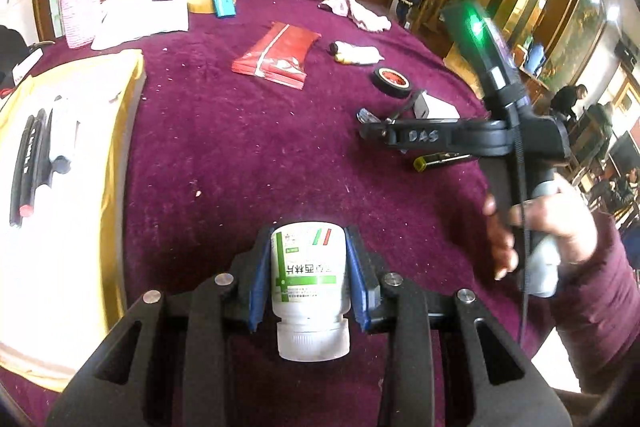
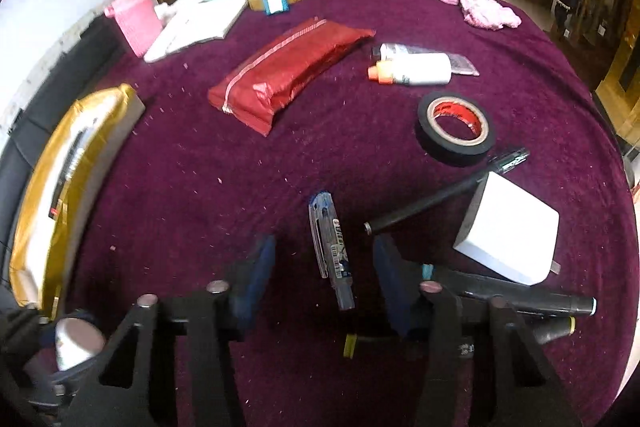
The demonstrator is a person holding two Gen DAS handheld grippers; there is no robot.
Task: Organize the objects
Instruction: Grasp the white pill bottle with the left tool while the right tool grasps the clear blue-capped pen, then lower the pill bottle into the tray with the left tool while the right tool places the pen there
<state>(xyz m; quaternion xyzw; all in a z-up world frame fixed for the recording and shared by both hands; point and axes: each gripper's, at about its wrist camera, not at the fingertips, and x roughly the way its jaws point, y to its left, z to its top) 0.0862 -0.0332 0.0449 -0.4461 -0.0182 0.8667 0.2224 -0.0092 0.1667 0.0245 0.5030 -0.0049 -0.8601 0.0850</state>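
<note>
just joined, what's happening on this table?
A person is tidying a cluttered purple table with a gripper in each hand. The left gripper is shut on a white pill bottle, held above the cloth. The right gripper is open, its fingers either side of a blue pen lying on the table, not yet gripped. A gold-edged tray at the left already holds some pens.

Tape roll (image 2: 456, 129) behind charger (image 2: 510, 233); pouch (image 2: 286, 75) left, seemingly apart.
</note>
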